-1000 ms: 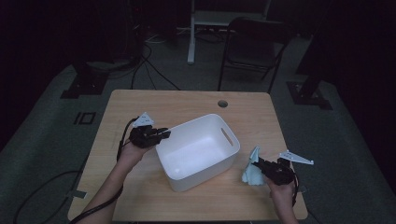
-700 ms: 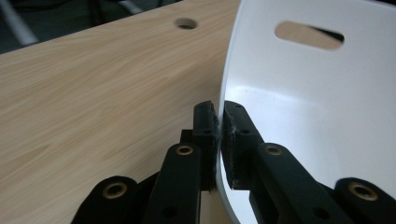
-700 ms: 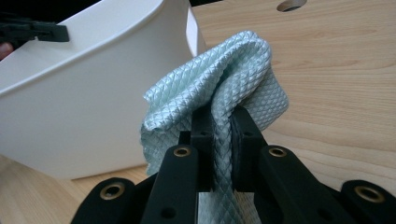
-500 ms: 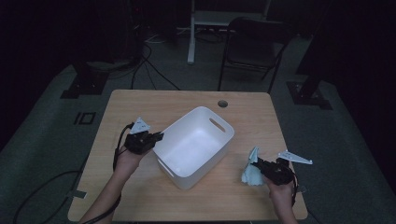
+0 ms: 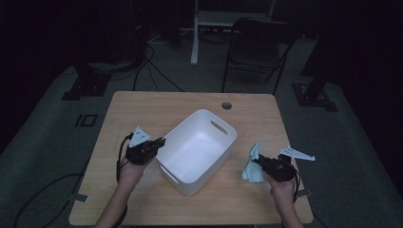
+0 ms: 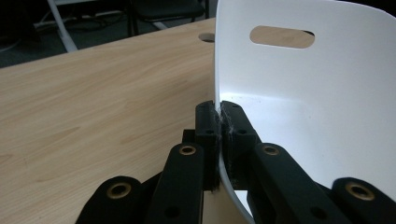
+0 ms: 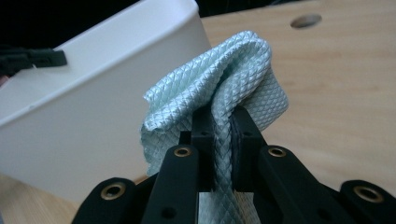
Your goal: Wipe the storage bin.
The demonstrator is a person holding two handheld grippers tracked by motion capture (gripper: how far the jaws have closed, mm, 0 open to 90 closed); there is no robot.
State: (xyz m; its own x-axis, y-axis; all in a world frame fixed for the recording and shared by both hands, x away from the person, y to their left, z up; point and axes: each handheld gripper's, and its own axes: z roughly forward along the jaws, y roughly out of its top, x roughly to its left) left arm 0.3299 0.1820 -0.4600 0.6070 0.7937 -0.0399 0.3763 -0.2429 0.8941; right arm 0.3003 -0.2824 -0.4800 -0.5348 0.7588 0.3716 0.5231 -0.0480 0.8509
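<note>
A: What does the left gripper [image 5: 160, 141] have?

B: The rim of the white tub [image 5: 198, 151]. In the left gripper view its jaws pinch the thin wall [image 6: 299, 107], one pad outside, one inside. They have just been closing onto that wall.

A: Where does the tub sit?

B: In the middle of the wooden table [image 5: 157, 107], turned at an angle to its edges. A slot handle [image 5: 219, 127] shows in the far wall.

A: And the right gripper [image 5: 255, 161]?

B: It is clamped on a pale blue cloth [image 5: 252, 166]. In the right gripper view the quilted fabric [image 7: 233, 79] bunches up between the pads.

A: How near is the cloth to the tub?

B: Just beside its right wall, near the table's right edge. Whether they touch, I cannot tell.
</note>
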